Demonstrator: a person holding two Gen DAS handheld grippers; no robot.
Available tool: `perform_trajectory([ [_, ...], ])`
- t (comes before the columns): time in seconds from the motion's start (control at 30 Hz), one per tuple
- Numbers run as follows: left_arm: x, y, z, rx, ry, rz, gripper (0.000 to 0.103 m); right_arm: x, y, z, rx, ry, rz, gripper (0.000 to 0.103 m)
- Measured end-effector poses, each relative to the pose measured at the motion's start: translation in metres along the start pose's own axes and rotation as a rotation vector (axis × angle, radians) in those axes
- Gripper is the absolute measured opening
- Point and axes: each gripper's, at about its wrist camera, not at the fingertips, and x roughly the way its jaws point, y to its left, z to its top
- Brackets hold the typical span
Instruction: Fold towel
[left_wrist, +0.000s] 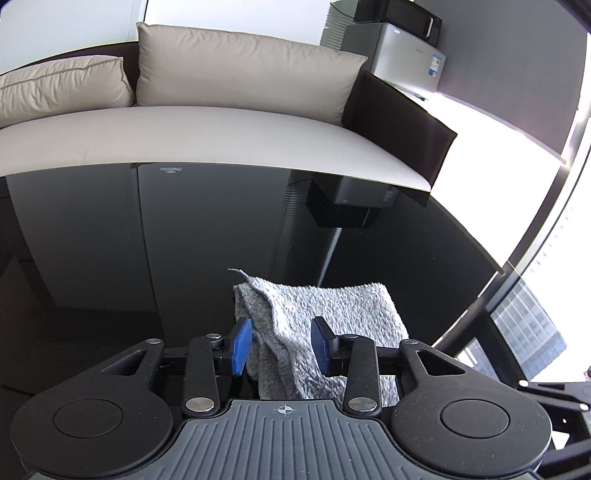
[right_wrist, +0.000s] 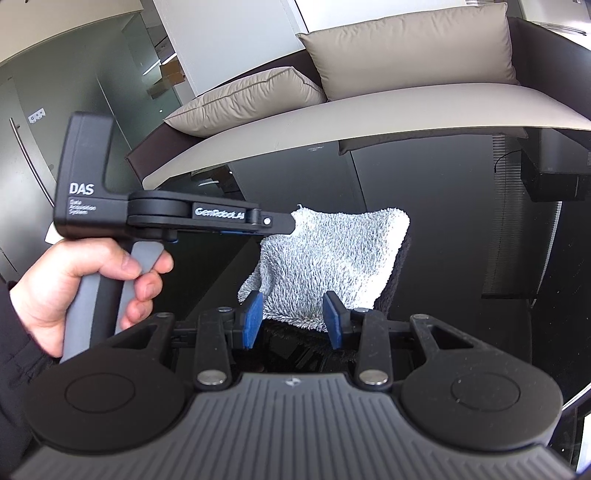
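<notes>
A fluffy grey towel lies folded on the black glass table. My left gripper stands over the towel's near left part. Its blue pads are apart, a fold of towel lies between them, and they do not press on it. In the right wrist view the towel spreads ahead of my right gripper. That gripper is open, with the towel's near edge in the gap between its pads. The left gripper reaches the towel's far left corner from the side, and a hand holds its handle.
A sofa with beige cushions runs along the table's far edge. A small silver fridge with a microwave on top stands at the back right. Bright windows line the right side. The glass table reflects the room.
</notes>
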Motion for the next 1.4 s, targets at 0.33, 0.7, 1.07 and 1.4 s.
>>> perform_trajectory([
  [0.33, -0.013, -0.015, -0.026, 0.04, 0.045, -0.049, 0.026, -0.007, -0.012, 0.008, -0.007, -0.015, -0.055, 0.038],
  [0.7, -0.005, -0.014, -0.037, 0.033, 0.101, -0.054, 0.016, -0.002, -0.022, 0.01, 0.009, -0.006, -0.081, 0.038],
  [1.07, -0.017, -0.018, -0.031, 0.051, 0.076, -0.02, 0.005, -0.001, -0.019, 0.01, 0.008, -0.002, -0.08, 0.038],
  [1.4, -0.022, -0.017, -0.032, 0.051, 0.125, 0.058, 0.005, 0.003, -0.016, 0.009, -0.003, 0.004, -0.081, 0.038],
])
